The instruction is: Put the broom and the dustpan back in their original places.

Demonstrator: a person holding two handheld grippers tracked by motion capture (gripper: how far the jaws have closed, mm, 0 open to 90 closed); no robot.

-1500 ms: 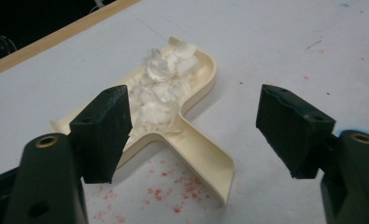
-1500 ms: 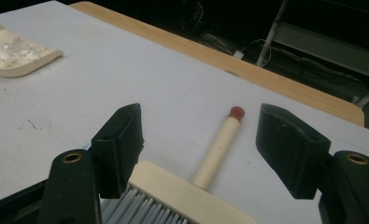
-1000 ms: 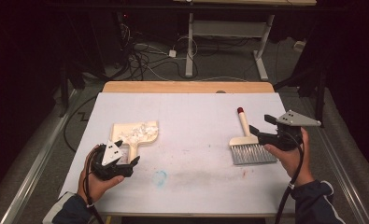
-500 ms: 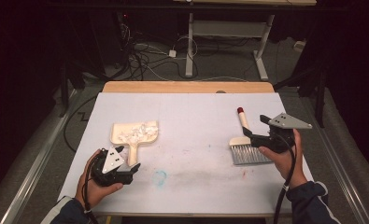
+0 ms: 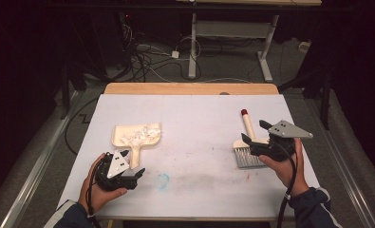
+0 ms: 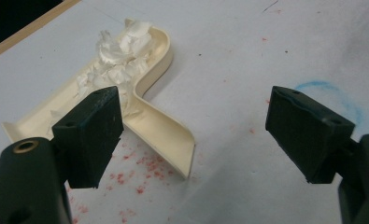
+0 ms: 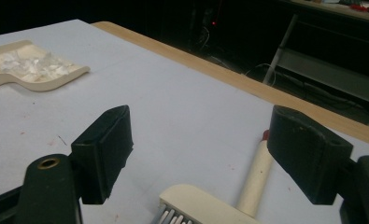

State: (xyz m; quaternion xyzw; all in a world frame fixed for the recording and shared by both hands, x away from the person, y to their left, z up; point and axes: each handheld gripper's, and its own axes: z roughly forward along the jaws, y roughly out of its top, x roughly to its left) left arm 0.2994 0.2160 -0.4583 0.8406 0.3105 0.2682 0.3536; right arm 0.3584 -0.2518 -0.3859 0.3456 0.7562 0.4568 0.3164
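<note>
One left gripper [image 5: 138, 175] stands wide and empty just beside the handle of the one cream dustpan [image 5: 136, 135], heaped with white paper scraps [image 5: 140, 133]. One brush [image 5: 248, 142] lies right of centre; the right gripper [image 5: 241, 141], its jaws just opened wide off it, has drawn slightly toward the person.

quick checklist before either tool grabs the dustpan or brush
1. Left tool open: ok, jaws wide apart with nothing between them.
2. Dustpan handle within reach: ok, its end lies just ahead of the left tool.
3. Paper scraps inside the dustpan: ok, piled in the pan.
4. Right tool open: ok, its jaws have just been opening and hold nothing.
5. Brush flat on the table: ok, below the right tool.
6. Brush handle centred between the jaws: cannot tell.
</note>
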